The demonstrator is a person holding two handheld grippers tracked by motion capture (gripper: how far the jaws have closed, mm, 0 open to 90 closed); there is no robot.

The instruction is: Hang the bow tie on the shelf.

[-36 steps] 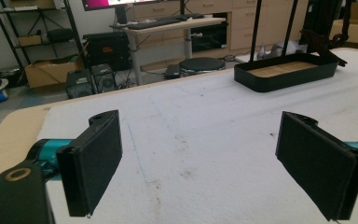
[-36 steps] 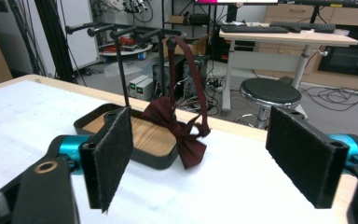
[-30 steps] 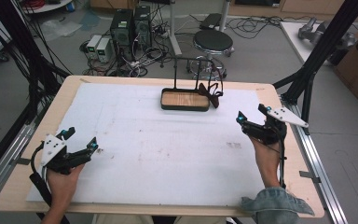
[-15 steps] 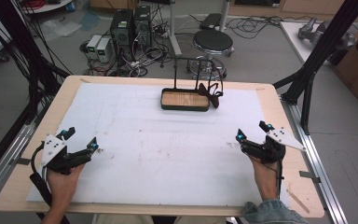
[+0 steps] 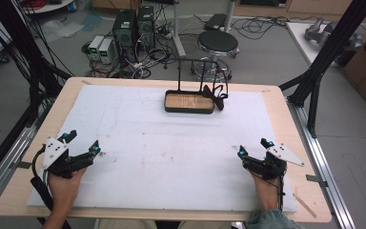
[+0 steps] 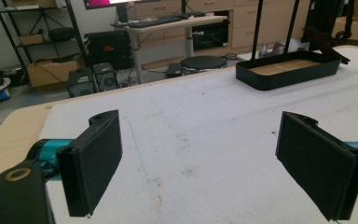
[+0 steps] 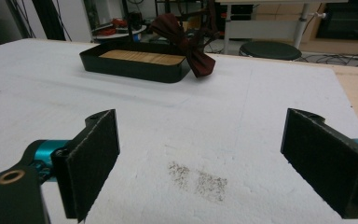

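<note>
A black tray with a wooden floor stands at the far middle of the white mat. A dark red bow tie drapes over its right end. My left gripper rests low over the mat's front left, open with nothing between its jaws. In the left gripper view the tray lies far ahead. My right gripper sits low at the front right, its jaws just opened wide and empty. The right gripper view shows the tray and bow tie well beyond the pads.
A thin black rail rises over the tray. Faint brown smudges mark the mat under the right gripper. Bare wood edges border the mat; black frame posts stand off the table's corners.
The right hand has come down and back toward the table's front edge. The left hand has stayed where it was.
</note>
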